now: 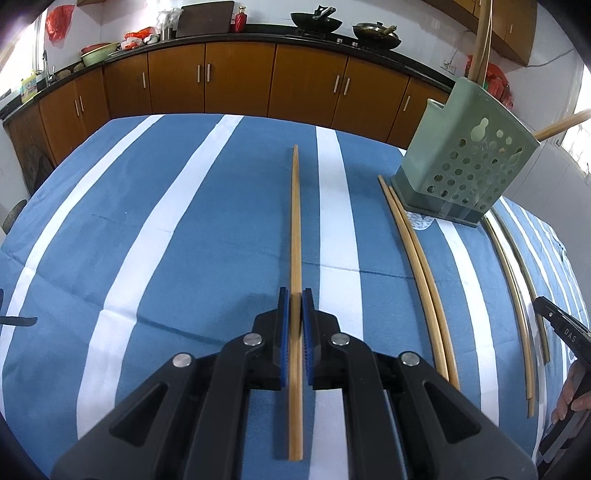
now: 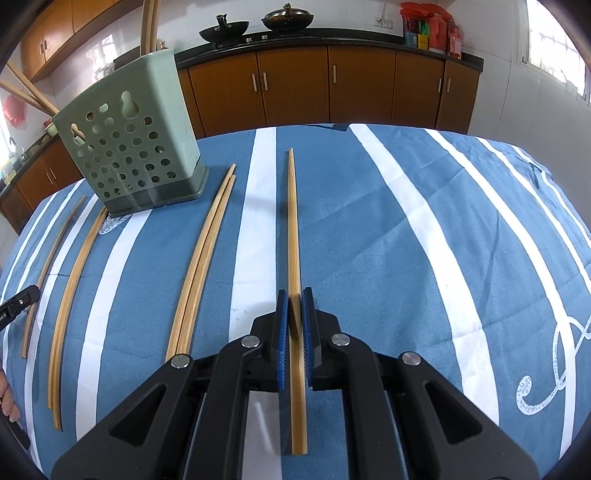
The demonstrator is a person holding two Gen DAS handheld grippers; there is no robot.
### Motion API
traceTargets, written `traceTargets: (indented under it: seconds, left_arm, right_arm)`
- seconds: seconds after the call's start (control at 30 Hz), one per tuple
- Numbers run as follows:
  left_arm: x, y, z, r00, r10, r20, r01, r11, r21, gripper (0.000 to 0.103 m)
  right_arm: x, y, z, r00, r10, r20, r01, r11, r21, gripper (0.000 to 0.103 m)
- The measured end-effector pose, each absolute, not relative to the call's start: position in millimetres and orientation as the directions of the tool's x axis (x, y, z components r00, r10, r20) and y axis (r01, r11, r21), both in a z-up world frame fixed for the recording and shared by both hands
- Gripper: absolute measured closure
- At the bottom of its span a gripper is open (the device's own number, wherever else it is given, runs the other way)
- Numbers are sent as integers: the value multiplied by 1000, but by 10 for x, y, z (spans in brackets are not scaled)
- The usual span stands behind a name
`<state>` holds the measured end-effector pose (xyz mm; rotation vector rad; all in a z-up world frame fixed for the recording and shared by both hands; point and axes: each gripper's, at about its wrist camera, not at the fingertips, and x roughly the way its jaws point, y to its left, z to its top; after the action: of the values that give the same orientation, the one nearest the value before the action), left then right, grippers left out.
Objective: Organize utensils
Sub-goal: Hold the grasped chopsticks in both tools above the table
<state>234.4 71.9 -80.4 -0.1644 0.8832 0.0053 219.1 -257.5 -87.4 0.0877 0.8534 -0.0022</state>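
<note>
In the left wrist view a pair of bamboo chopsticks runs straight ahead over the striped cloth, and my left gripper is shut on it between its blue pads. The right wrist view shows my right gripper shut on another pair of chopsticks in the same way. A green perforated utensil holder stands between the two grippers, with chopsticks sticking out of its top. More chopstick pairs lie on the cloth at each side of the holder.
The table wears a blue cloth with white stripes. Further chopsticks lie near the holder. The other gripper's tip shows at each view's edge. Brown kitchen cabinets and woks stand beyond the table.
</note>
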Motion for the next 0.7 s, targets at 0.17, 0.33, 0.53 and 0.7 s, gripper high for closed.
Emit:
traceTargets:
  seconds: [0.17,0.33,0.53,0.7]
  left_arm:
    - [2340,716,-804,636,-65,-769,-73,987,-143,94]
    - [2337,716,-804,636,-66,-769,-73,987,-145,94]
    - [2335,716,-804,636,-66,-769,-72,987,-144,94]
    - [2337,718,-805,636,-65,-769,-72,987,-143,94]
  right_arm:
    - [2188,-2577,-876,658,39,-752,37,996,84,94]
    - [2186,-2577,-875,658,38,-752,38,996,83,94]
    - [2185,-2576,-874,658,38,-752,38,996,84,94]
    - [2184,-2573,-874,658,39,-752,38,996,84,94]
